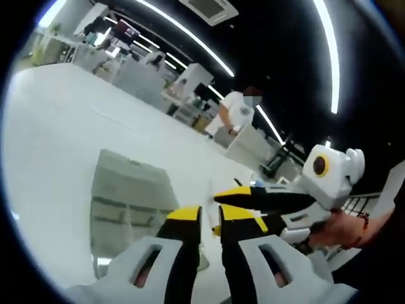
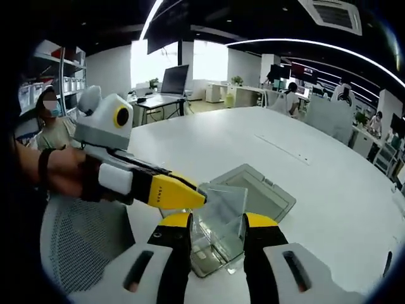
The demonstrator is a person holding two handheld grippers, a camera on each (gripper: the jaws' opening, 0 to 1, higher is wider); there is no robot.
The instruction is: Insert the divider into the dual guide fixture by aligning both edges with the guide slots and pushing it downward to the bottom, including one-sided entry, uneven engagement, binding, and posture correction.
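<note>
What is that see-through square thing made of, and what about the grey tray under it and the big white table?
The divider looks like clear plastic, maybe acrylic: you see the tray through it and its edges catch light. The fixture seems to be matte grey plastic or painted metal; it has a dull, even surface, so it is hard to be sure. The table looks like smooth white laminate with a soft sheen.

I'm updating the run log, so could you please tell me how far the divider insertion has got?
Done: the clear plastic divider panel is picked up, both grippers at its edges. In hand: it hangs tilted over the grey slotted guide fixture on the white table. Left: aligning both edges and pushing down; whether either edge has entered a slot is unclear.
</note>
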